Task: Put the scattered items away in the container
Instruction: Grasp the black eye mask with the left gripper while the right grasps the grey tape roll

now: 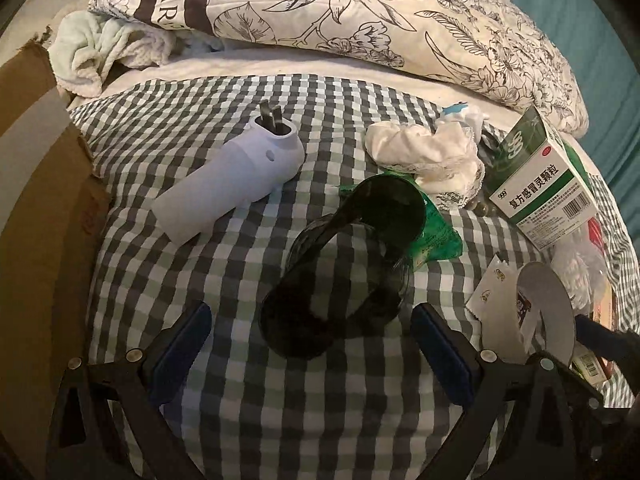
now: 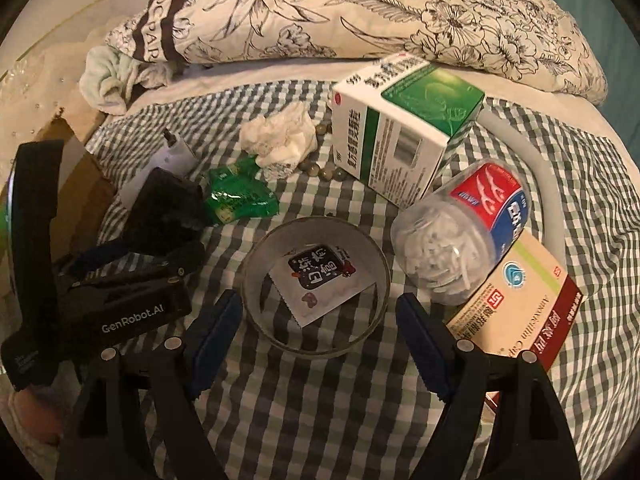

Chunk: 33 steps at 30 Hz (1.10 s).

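Dark sunglasses [image 1: 352, 256] lie on the checkered bedspread. My left gripper [image 1: 312, 328] is open, its jaws on either side of the near lens, not touching. A white plug-in device [image 1: 236, 184] lies to the left. My right gripper [image 2: 316, 320] is open around the near rim of a clear round dish [image 2: 316, 280] that holds a small sachet [image 2: 320, 280]. The left gripper [image 2: 132, 276] also shows at the left of the right wrist view, over the sunglasses [image 2: 164, 208]. A brown cardboard box [image 1: 36, 200] stands at the bed's left edge.
A green-white medicine box [image 2: 400, 128], a clear jar of floss picks [image 2: 460, 236], a beige-red medicine box [image 2: 516, 312], a green packet [image 2: 240, 196], crumpled white cloth [image 2: 280, 140] and beads [image 2: 328, 172] lie around. A floral pillow [image 1: 340, 12] and towel [image 1: 96, 48] lie behind.
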### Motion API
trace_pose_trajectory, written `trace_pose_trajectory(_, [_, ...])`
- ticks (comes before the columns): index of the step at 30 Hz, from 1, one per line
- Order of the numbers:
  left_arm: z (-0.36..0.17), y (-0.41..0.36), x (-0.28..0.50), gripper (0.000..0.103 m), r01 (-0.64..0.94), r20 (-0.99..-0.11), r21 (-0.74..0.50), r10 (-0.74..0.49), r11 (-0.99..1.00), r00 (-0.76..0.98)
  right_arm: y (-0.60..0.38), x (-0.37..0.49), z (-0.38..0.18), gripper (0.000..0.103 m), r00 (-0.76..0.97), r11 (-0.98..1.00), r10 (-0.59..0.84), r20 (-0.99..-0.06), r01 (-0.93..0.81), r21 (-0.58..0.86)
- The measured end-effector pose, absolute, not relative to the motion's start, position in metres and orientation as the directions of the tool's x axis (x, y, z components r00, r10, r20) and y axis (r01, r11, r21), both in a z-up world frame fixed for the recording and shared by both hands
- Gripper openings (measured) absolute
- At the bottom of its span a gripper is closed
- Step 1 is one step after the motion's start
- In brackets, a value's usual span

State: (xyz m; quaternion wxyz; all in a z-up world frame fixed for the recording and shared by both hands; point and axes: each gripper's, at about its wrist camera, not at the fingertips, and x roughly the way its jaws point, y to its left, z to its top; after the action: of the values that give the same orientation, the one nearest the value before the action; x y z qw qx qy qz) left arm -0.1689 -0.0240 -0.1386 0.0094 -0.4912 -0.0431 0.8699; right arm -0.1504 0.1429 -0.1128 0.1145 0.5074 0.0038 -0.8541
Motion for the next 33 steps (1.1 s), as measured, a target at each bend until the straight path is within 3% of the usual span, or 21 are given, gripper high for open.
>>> trace_pose_trajectory(31, [-0.145, -0.014, -0.185, 0.102, -0.046, -0.831, -0.1, 0.109, -0.994, -0.546, 0.127, -0.165, -0.139, 0.082, -0.454, -0.979, -0.14, -0.88, 0.198, 0.054])
trace_pose_trajectory(33, [-0.142, -0.015, -0.182, 0.096, -0.05, -0.825, -0.106, 0.116, -0.993, -0.553, 0.128, -0.165, -0.137, 0.082, -0.455, -0.978, -0.151, -0.878, 0.199, 0.065])
